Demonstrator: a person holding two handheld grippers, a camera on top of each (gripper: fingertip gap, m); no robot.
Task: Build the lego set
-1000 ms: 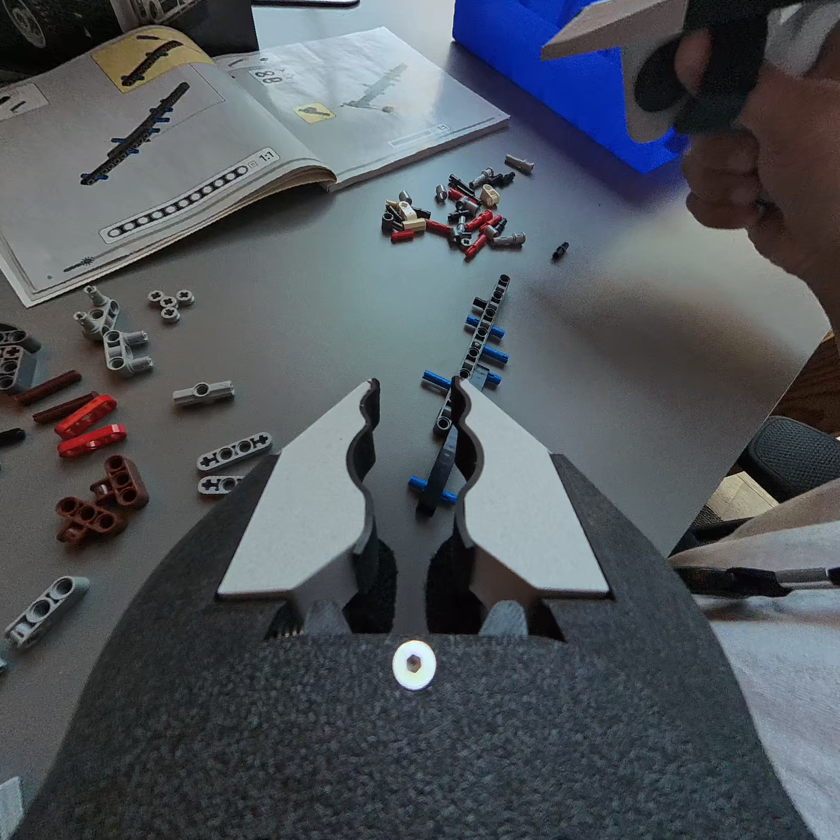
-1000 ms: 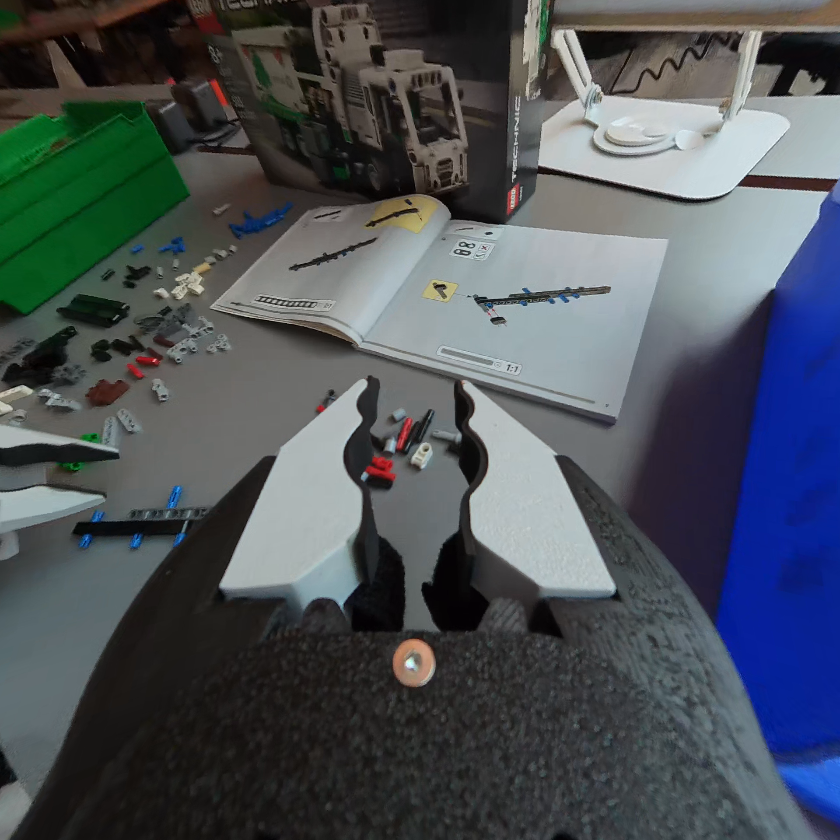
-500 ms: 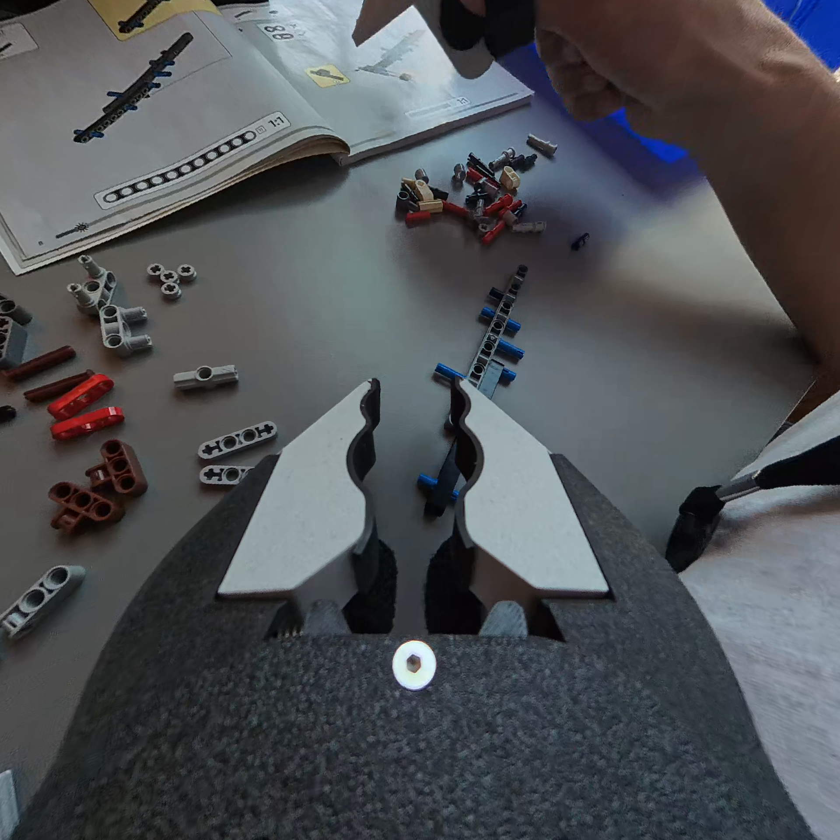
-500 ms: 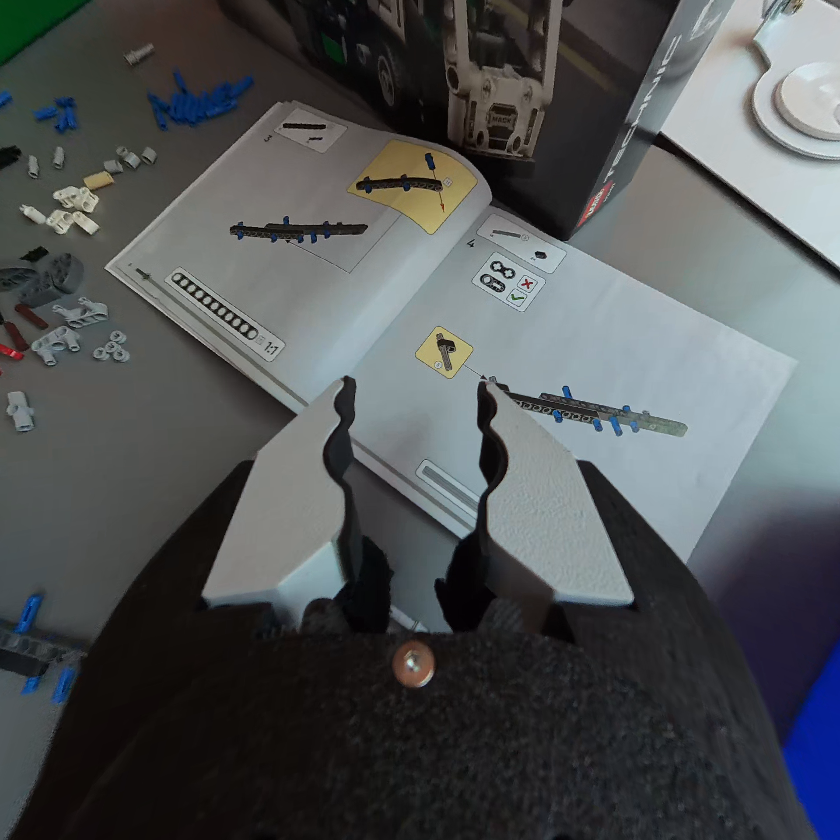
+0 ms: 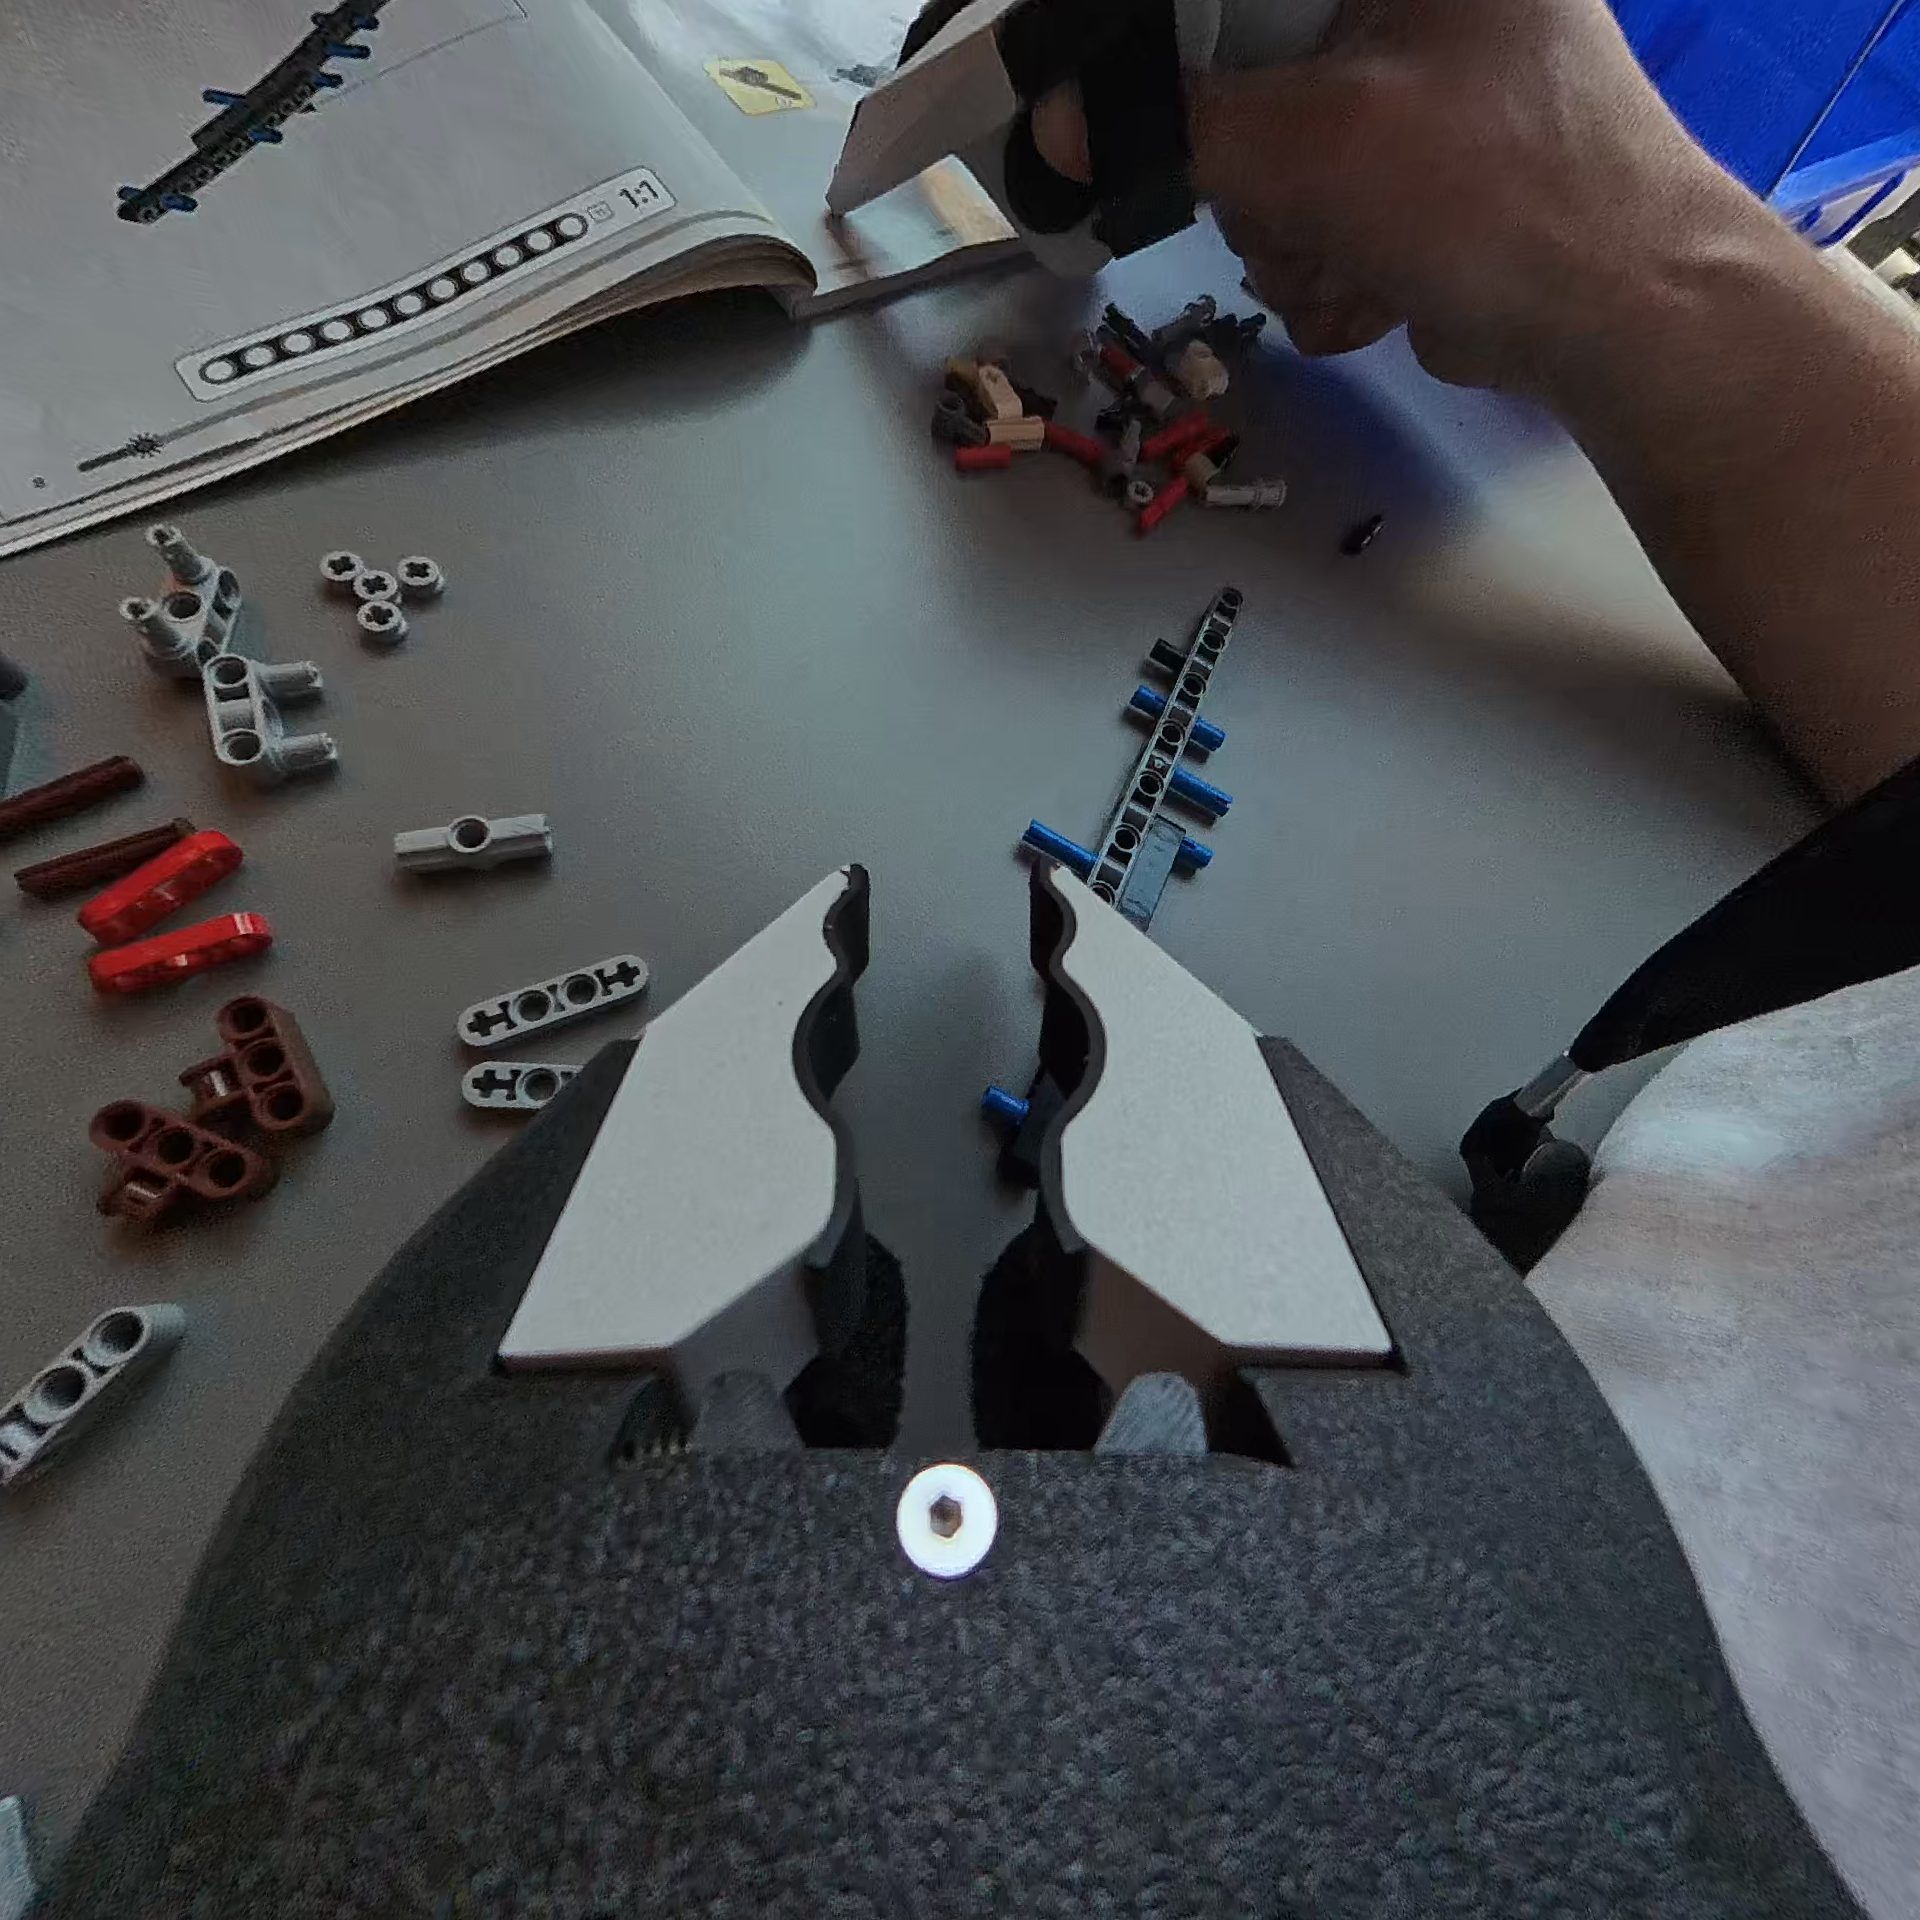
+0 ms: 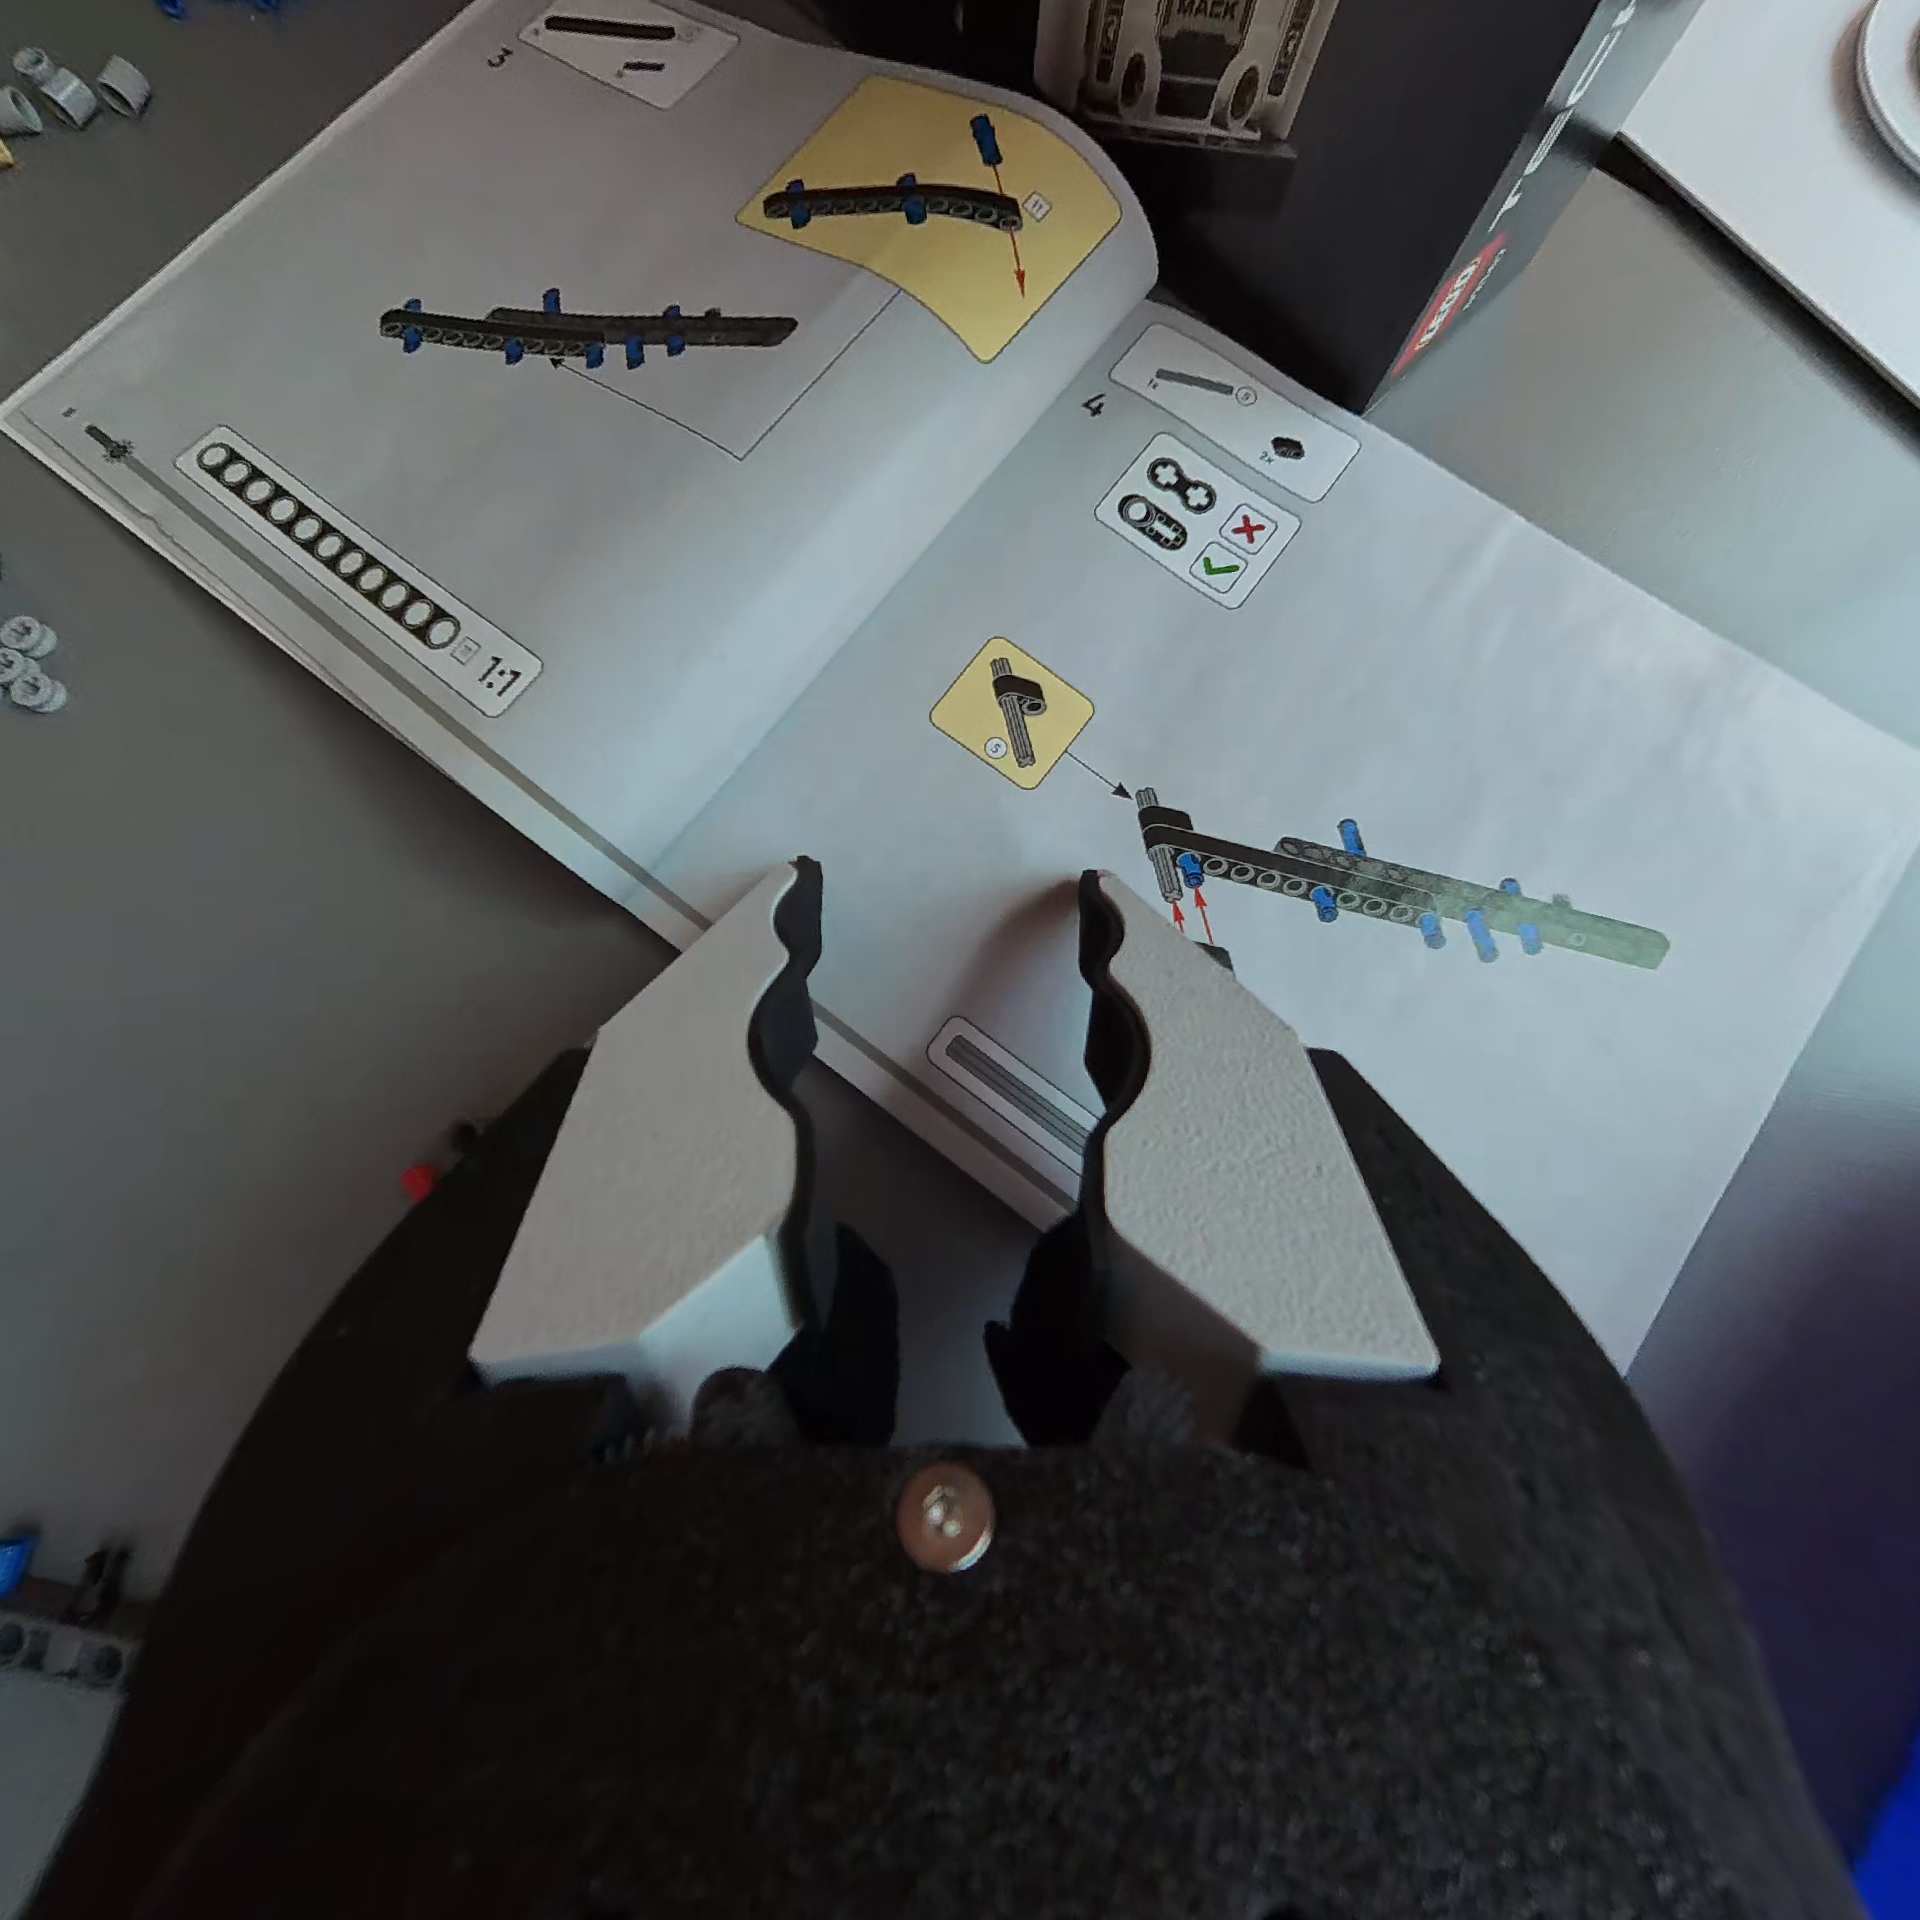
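A long dark beam assembly with blue pins point(image 5: 1164, 769) lies on the grey table, partly under the right finger of my left gripper point(image 5: 948, 883). That gripper is open and empty, low over the table. My right gripper point(image 6: 943, 878) is open and empty, its tips at the near edge of the right page of the open instruction booklet point(image 6: 623, 540). It also shows in the left wrist view point(image 5: 935, 135), held by a hand at the booklet point(image 5: 416, 208). An end of the beam assembly point(image 6: 52, 1652) shows at the left edge of the right wrist view.
A heap of small red, tan and grey pins point(image 5: 1112, 426) lies beyond the beam. Grey connectors point(image 5: 223, 675), red liftarms point(image 5: 166, 914), brown pieces point(image 5: 208, 1112) and grey thin liftarms point(image 5: 551, 1003) lie at left. The dark set box point(image 6: 1351, 156) stands behind the booklet. A blue bin point(image 5: 1766, 94) is far right. Tip to tip, the grippers are about 25 cm apart.
My right gripper has moved forward and down from the pin heap to the booklet's right page and has opened wider. My left gripper has shifted slightly left of the beam assembly.
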